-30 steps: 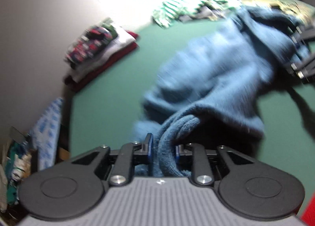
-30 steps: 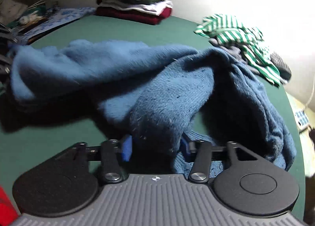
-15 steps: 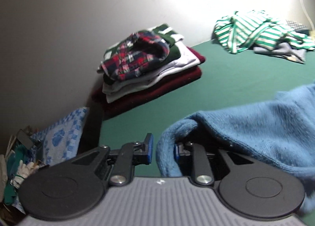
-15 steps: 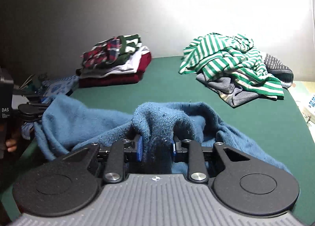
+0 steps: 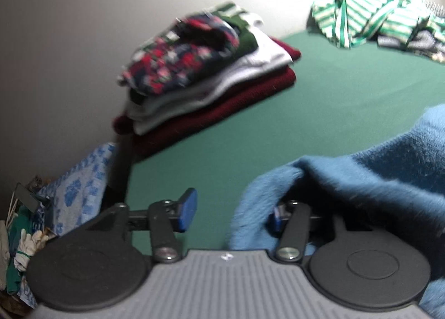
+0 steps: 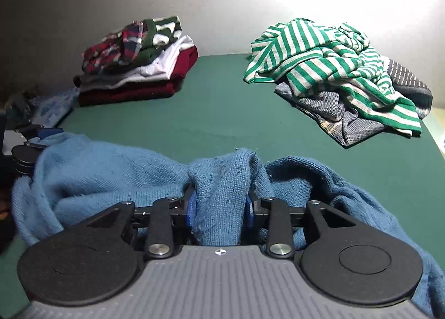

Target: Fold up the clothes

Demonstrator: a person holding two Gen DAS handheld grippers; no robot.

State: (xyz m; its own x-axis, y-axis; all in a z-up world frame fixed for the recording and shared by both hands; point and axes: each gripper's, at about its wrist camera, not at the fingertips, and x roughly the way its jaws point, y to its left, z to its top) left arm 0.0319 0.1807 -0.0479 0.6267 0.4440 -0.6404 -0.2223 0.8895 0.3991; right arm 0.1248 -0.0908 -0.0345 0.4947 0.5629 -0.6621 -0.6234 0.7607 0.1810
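Observation:
A blue knitted sweater (image 6: 111, 169) lies stretched across the near edge of the green table (image 6: 222, 113). My right gripper (image 6: 219, 210) has a bunched fold of it standing up between its blue pads. The cloth fills the gap while the jaws are opening. In the left wrist view my left gripper (image 5: 233, 213) is opening wide. Its left pad (image 5: 187, 209) is bare, and the sweater's edge (image 5: 347, 177) drapes loosely over the right finger. The left gripper (image 6: 33, 138) also shows at the left edge of the right wrist view, at the sweater's far end.
A folded stack (image 6: 136, 63) topped by a plaid shirt stands at the back left against the wall. A crumpled green-striped shirt (image 6: 333, 69) lies on grey knits at the back right. A blue paw-print cloth (image 5: 80, 191) and clutter lie beyond the table's left edge.
The left jaws have swung apart and let go of the sweater's edge, which now hangs on one finger. The right jaws have widened slightly around their fold. The sweater has sunk onto the table.

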